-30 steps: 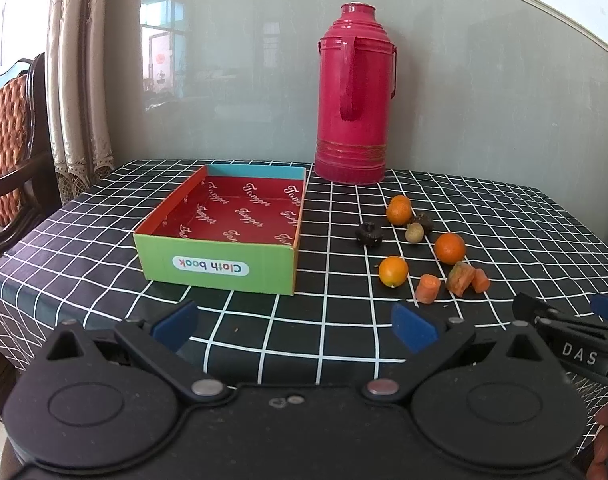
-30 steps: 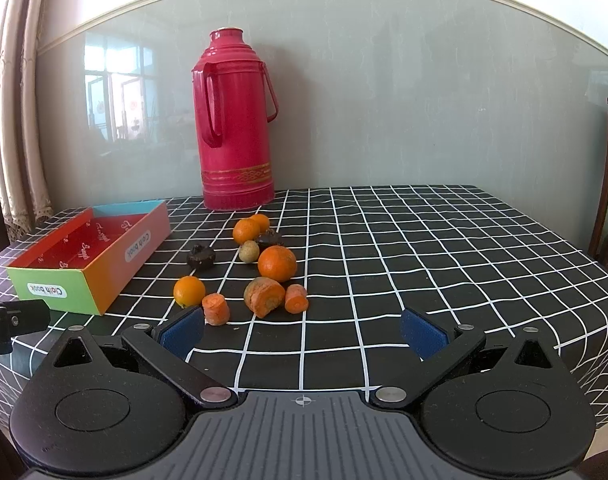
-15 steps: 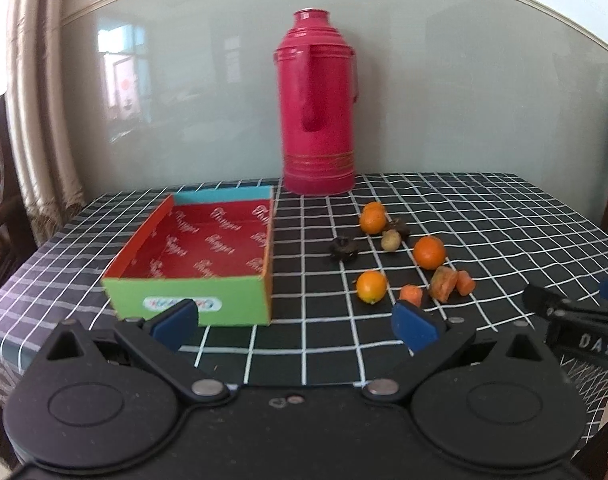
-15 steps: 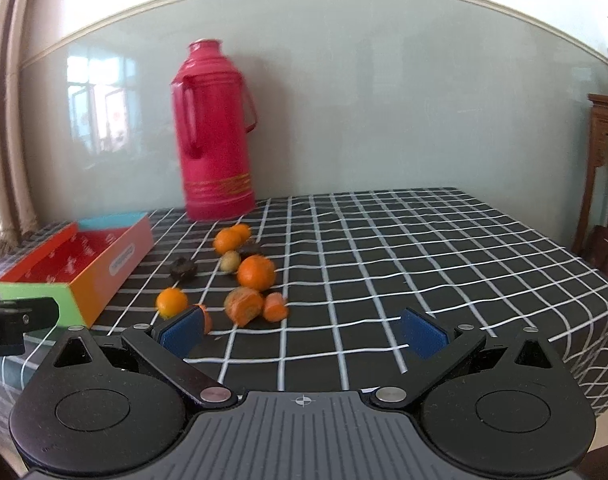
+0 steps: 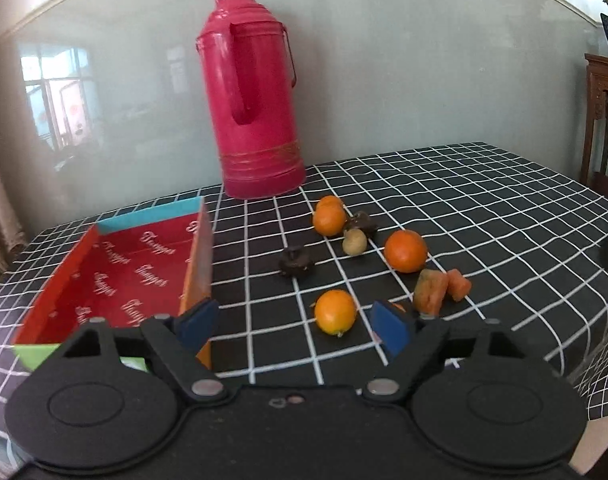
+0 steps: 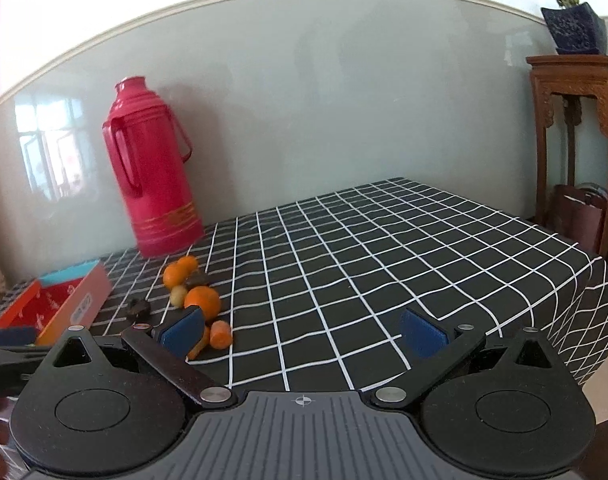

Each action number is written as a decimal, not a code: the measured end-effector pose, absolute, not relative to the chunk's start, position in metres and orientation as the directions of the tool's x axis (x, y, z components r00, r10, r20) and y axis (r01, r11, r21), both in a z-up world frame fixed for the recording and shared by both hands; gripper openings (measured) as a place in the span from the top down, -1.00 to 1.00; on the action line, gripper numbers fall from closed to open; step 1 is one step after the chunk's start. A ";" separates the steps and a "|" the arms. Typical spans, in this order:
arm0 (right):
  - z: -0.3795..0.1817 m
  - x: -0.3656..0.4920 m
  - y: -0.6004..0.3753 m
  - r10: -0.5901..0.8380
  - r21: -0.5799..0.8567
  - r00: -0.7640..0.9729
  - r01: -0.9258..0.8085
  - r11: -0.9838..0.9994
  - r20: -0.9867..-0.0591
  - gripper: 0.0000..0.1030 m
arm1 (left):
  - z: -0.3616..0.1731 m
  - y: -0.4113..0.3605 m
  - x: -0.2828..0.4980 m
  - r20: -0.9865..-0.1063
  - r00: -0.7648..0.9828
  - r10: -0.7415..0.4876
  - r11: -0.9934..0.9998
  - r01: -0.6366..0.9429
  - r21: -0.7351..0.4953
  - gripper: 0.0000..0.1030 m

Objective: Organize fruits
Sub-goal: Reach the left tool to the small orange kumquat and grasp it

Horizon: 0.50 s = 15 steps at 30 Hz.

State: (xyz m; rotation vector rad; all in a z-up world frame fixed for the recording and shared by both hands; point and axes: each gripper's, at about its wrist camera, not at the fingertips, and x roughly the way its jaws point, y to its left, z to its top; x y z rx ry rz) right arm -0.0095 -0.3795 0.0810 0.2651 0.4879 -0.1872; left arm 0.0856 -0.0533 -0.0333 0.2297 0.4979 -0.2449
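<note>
Left wrist view. Red-lined box (image 5: 120,276), lid-less, open side up, on checked tablecloth (image 5: 483,216); interior bare, judged the receiving bin for fruit. Red thermos (image 5: 256,96) upright behind, clear of the work. Fruit loose in a cluster right of the box: nearest orange (image 5: 335,312), larger orange (image 5: 405,251), far orange (image 5: 328,219), pale small fruit (image 5: 354,241), two dark shrivelled fruits (image 5: 297,263) and (image 5: 361,221), cut orange chunks (image 5: 439,288). None in the box; sorting judged not yet begun. Left gripper (image 5: 294,322) spread wide, blue pads apart, holding nothing, touching nothing; nearest orange seen just inside the right pad, so likely the first pick.

Right wrist view. Same cluster at left: larger orange (image 6: 202,302), cut chunk (image 6: 220,335), pale fruit (image 6: 178,295), dark fruit (image 6: 138,307); box (image 6: 60,308) at far left edge, thermos (image 6: 154,184) behind. Right gripper (image 6: 302,330) spread wide, empty, aimed at bare cloth right of the fruit; left pad overlaps the chunks in view only, contact not evident. Wooden stand with potted plant (image 6: 571,24) at right, unrelated.
</note>
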 end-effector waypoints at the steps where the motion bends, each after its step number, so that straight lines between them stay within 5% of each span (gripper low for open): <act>1: 0.081 -0.009 -0.380 -0.112 0.210 0.869 0.239 0.948 -0.483 -1.00 | -0.036 -0.055 0.090 -0.493 0.851 -0.181 0.944 0.291 0.156 -0.48; 5: 0.081 -0.006 -0.376 -0.100 0.207 0.871 0.223 0.952 -0.480 -1.00 | -0.046 -0.060 0.109 -0.515 0.833 -0.202 0.942 0.310 0.131 -0.35; 15: 0.077 0.002 -0.363 -0.074 0.175 0.874 0.178 0.968 -0.480 -1.00 | -0.069 -0.056 0.130 -0.573 0.768 -0.286 0.934 0.356 0.010 0.38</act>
